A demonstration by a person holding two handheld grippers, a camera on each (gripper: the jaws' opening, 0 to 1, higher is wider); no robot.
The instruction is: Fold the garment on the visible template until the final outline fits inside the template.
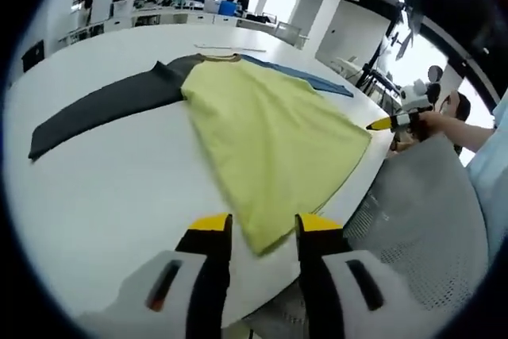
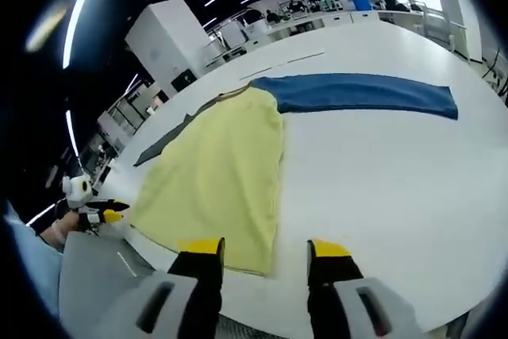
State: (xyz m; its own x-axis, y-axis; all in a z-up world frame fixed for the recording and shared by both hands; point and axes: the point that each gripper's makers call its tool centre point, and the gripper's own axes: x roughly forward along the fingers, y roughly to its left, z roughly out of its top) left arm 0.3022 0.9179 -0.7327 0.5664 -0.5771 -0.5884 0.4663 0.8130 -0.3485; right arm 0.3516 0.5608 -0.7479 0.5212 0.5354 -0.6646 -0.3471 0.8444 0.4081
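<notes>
A long-sleeved shirt lies flat on the white table [image 1: 119,188]. Its yellow body [image 1: 270,129] has a dark grey sleeve [image 1: 103,105] stretched to one side and a blue sleeve [image 2: 357,91] to the other. My left gripper [image 1: 263,224] is open, its yellow-tipped jaws standing over the near hem corner without holding it. My right gripper [image 2: 266,249] is open too, just off the yellow body [image 2: 214,180] at the table edge. In the left gripper view the right gripper [image 1: 381,125] hovers at the shirt's far hem corner, a hand behind it.
A grey mesh chair back [image 1: 413,204] stands against the table edge between the two grippers. Thin marks [image 1: 218,47] lie on the table beyond the collar. Desks, shelves and people fill the room's far end [image 1: 198,1]. A person's hand [image 2: 59,232] holds the left gripper [image 2: 107,213].
</notes>
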